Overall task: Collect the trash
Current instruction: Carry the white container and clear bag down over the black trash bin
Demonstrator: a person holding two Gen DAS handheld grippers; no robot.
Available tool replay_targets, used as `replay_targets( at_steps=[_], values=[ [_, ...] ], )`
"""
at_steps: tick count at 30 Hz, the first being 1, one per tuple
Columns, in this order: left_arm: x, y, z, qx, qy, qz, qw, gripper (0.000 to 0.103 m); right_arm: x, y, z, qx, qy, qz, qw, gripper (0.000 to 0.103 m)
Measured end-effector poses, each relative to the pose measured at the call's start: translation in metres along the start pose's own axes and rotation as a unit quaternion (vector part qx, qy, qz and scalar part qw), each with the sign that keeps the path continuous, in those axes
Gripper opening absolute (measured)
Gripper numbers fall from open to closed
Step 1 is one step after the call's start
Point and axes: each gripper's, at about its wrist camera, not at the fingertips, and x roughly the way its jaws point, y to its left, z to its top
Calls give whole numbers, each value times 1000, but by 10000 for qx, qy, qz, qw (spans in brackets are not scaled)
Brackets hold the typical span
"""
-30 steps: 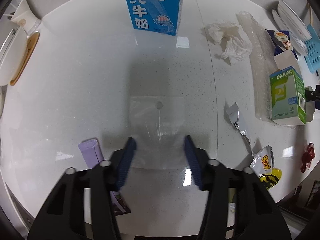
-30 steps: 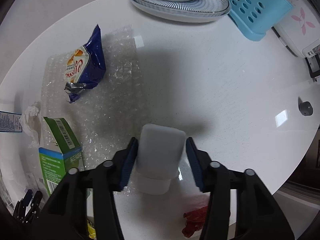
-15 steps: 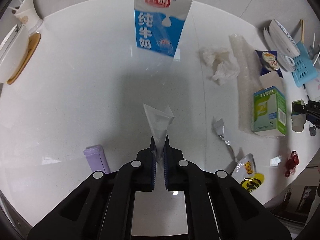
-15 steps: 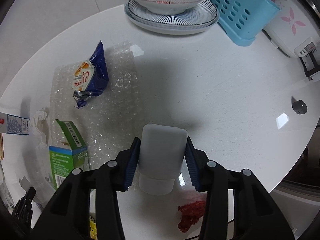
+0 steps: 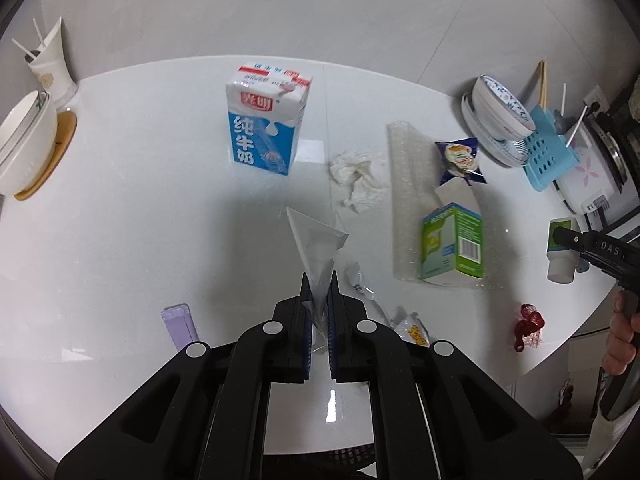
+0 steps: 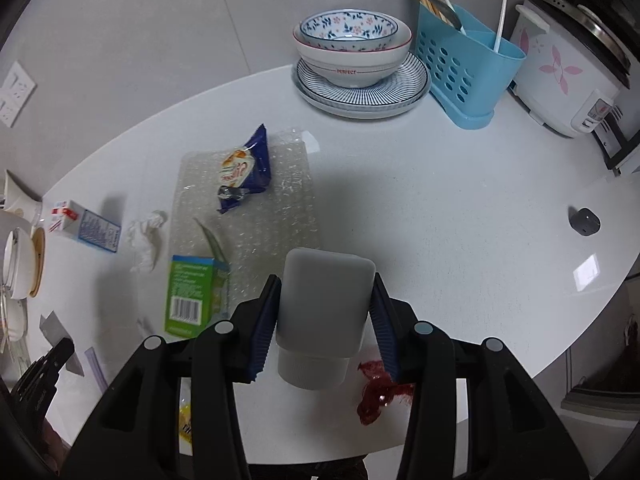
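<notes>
My left gripper (image 5: 319,284) is shut on a clear plastic bag (image 5: 316,244), which hangs pinched and lifted above the white table (image 5: 140,216). My right gripper (image 6: 326,292) is shut on a grey squeeze bottle (image 6: 324,300), cap toward the camera, held above the table; that bottle (image 5: 562,250) also shows at the right edge of the left wrist view. Other trash lies on the table: a blue milk carton (image 5: 264,128), a crumpled tissue (image 5: 358,176), a green box (image 5: 454,244), a blue snack wrapper (image 6: 242,170) on bubble wrap (image 6: 276,216), a red wrapper (image 6: 380,392).
Stacked bowls on a striped plate (image 6: 360,64), a blue utensil caddy (image 6: 468,68) and a rice cooker (image 6: 572,72) stand at the back right. White bowls (image 5: 24,144) and a paper cup (image 5: 50,68) sit at the far left. A purple packet (image 5: 180,322) lies near the front edge.
My left gripper closed on the flat clear bag and lifted it off the table. My right gripper rose with the grey bottle still held. Both views now show more of the table.
</notes>
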Motion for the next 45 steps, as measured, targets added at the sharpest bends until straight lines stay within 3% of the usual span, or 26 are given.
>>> replay_targets(
  at_steps=[25, 45],
  values=[
    [-44, -50, -64, 245, -264, -133, 9993, 5, -67, -1, -92, -758, -680, 510, 9935, 42],
    [-58, -73, -136, 361, -205, -218, 9989, 5, -75, -21, -160, -1038, -624, 566, 9910, 42]
  ],
)
